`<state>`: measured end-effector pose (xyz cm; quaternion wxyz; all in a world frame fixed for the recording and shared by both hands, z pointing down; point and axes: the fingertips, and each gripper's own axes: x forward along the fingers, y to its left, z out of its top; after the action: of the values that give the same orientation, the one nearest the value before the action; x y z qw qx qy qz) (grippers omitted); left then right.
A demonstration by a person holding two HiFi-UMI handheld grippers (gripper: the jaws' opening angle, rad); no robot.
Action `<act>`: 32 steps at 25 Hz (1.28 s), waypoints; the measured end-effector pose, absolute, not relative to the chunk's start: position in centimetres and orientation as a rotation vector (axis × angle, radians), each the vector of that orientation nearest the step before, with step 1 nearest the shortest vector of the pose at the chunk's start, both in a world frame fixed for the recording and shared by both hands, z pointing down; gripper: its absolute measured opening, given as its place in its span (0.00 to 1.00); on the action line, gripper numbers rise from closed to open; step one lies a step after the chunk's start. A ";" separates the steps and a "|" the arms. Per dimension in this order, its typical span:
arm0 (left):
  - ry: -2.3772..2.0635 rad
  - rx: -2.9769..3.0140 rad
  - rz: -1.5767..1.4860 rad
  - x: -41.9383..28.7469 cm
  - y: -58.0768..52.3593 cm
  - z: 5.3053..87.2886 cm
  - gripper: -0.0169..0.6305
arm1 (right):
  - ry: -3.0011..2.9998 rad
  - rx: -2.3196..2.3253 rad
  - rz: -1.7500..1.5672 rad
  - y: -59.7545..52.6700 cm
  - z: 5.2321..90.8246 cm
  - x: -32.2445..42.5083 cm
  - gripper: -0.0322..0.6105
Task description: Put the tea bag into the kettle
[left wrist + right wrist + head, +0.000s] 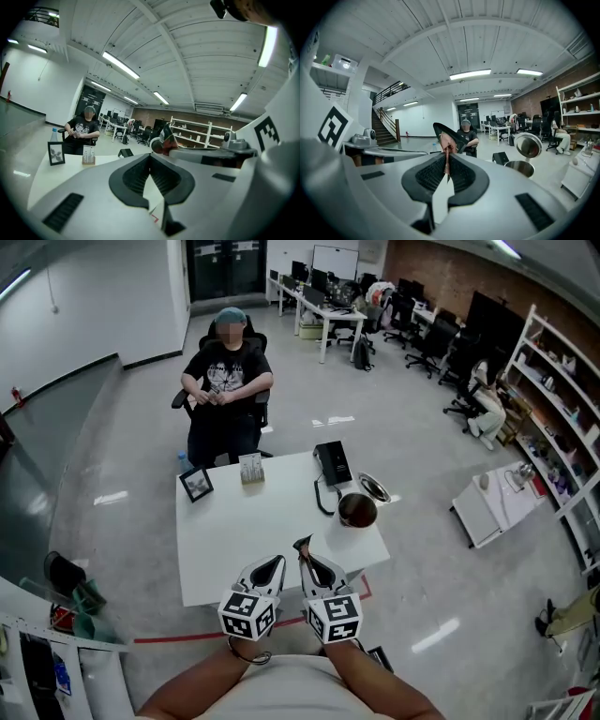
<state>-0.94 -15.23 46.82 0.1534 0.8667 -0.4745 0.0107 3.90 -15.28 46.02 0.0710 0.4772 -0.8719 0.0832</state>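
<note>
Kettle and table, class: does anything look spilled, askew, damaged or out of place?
Nothing stands out. The kettle stands upright near the table's right edge, lid open, with no spill visible. The photo frame stands upright too. The right gripper is shut on the tea bag.

No words, numbers or brands can be read anywhere; the print on the seated person's shirt [225,379] is too small to make out.

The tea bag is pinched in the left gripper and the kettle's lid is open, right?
Not quite: the right gripper holds the tea bag, not the left gripper; the right gripper view shows it. The kettle has its lid open.
</note>
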 end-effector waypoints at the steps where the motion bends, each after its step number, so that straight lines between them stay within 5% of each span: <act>1: -1.353 2.494 0.031 0.2 -15.6 46.6 0.04 | -2.617 1.438 0.254 -15.6 46.1 4.9 0.09; 16: -1.335 2.485 0.056 14.7 -21.4 47.9 0.04 | -2.604 1.423 0.274 -21.4 47.5 19.1 0.09; 32: -1.208 2.487 0.194 17.3 -30.4 51.6 0.04 | -2.489 1.531 0.403 -29.8 51.8 22.1 0.09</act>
<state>17.32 -30.42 51.56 0.1842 0.8820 -0.4283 0.0689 22.08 -29.78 51.83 0.0956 0.5166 -0.8399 0.1360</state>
